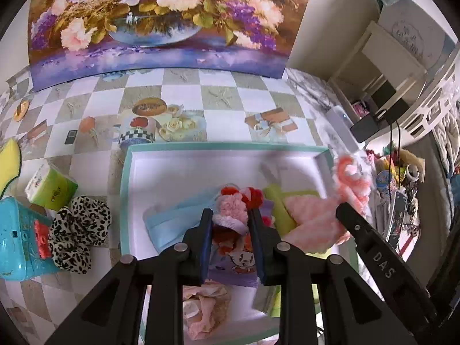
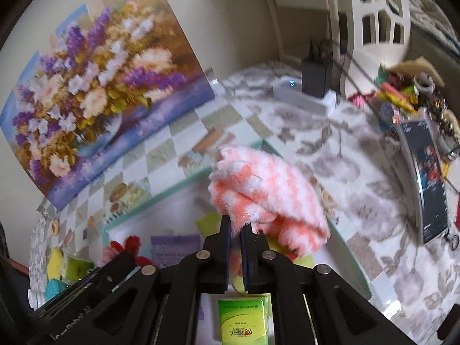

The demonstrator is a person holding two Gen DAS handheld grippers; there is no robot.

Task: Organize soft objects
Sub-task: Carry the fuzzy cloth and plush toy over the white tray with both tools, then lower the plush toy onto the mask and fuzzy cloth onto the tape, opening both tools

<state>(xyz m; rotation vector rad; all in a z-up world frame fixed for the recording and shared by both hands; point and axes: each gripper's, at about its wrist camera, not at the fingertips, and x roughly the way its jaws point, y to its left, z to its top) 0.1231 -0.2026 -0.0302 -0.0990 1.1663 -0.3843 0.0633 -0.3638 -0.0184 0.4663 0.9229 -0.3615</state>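
My left gripper point(image 1: 230, 220) is shut on a pink fluffy hair tie with red pompoms point(image 1: 230, 208), above the teal-rimmed white box point(image 1: 184, 146). In the box lie a blue face mask point(image 1: 172, 221), a pale pink fluffy cloth point(image 1: 313, 221), a yellow-green piece point(image 1: 277, 204), a purple cartoon card point(image 1: 233, 267) and a peach scrunchie point(image 1: 204, 310). My right gripper point(image 2: 236, 227) is shut on an orange-and-white fluffy cloth point(image 2: 267, 184), which hangs over the box's right side. The same cloth point(image 1: 350, 181) shows at the right of the left wrist view.
Left of the box on the checked tablecloth lie a leopard-print scrunchie point(image 1: 80, 230), a green tissue pack point(image 1: 51, 187), a teal container point(image 1: 20, 238) and a yellow sponge point(image 1: 8, 158). Another green tissue pack point(image 2: 244, 319) sits under my right gripper. A flower painting point(image 1: 158, 20) stands behind.
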